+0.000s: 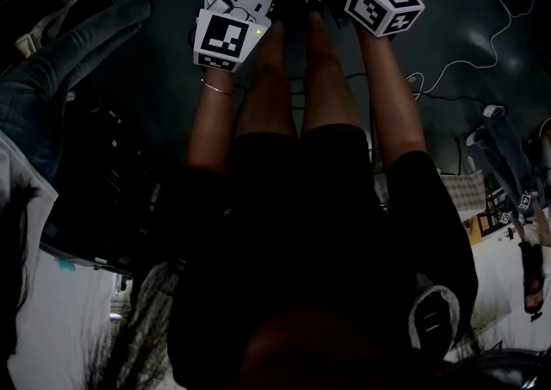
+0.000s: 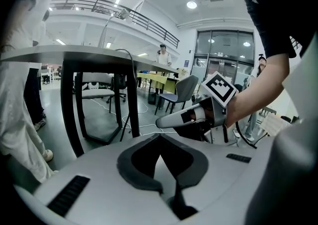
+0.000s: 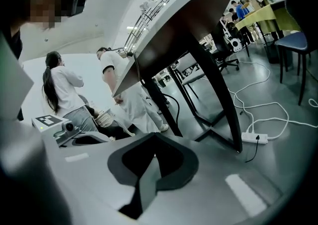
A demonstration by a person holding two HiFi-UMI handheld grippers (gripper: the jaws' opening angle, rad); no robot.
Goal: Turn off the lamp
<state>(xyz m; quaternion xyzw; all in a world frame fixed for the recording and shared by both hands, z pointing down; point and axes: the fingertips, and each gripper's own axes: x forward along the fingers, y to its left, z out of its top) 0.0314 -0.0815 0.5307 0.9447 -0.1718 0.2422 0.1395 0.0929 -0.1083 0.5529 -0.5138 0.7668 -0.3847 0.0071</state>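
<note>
I'm holding the left gripper [image 2: 160,138] and the right gripper [image 3: 155,138] below the table [image 2: 74,50], both with jaws pressed together, gripping nothing. The lamp [image 2: 120,14] is standing on the table, near its edge, well apart.

top [image 1: 327,233]: black, short sleeves, loose and long
left wrist: thin bracelet [image 1: 217,87]
head: dark headset [image 3: 74,1]
left tongs [image 2: 160,137]: pale grey shell, dark grey pads, black ribbed patches on the shell
right tongs [image 3: 155,135]: same pale grey shell, same dark pads
left cube [image 1: 225,40]: white faces, black square markers, small green light
right cube [image 1: 385,5]: same markings, small green light
</note>
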